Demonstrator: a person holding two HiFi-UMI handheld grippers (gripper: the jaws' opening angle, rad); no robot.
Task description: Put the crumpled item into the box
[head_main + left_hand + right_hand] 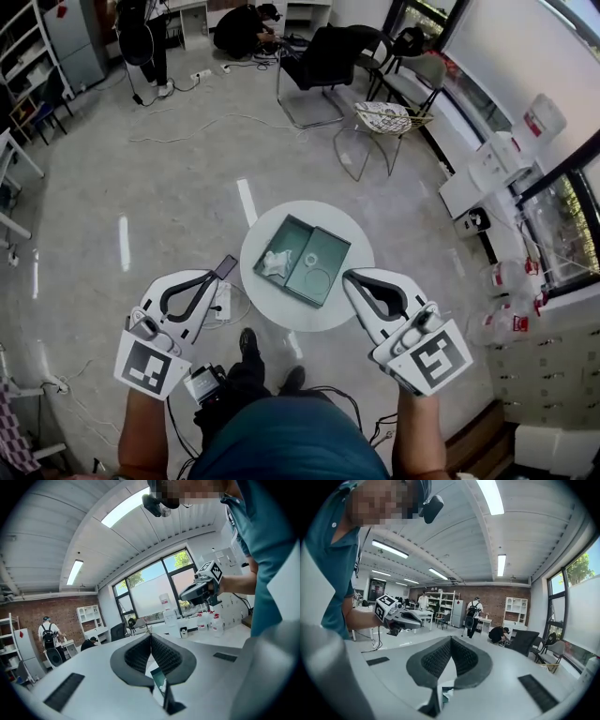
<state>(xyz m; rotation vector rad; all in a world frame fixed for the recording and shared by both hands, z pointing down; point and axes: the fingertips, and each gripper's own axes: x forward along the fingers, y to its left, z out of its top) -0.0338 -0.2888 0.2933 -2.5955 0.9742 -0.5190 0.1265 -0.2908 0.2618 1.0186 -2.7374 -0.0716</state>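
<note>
A small round white table [352,309] carries an open green box [323,251], its two halves lying side by side. The white crumpled item [273,264] lies inside the left half, with a small white ring [310,260] beside it. My left gripper [217,275] hovers left of the table, shut and empty. My right gripper [348,278] is at the table's right edge, also shut and empty. In the left gripper view the pads [140,651] meet, and a sliver of the box [158,681] shows below them. The right gripper view shows its pads [440,656] touching too.
Cables and a white power strip [222,302] lie on the floor left of the table. Behind it stand a wire chair [384,122] and a black chair [323,61]. People work at the room's far end. White cabinets [487,169] line the right wall.
</note>
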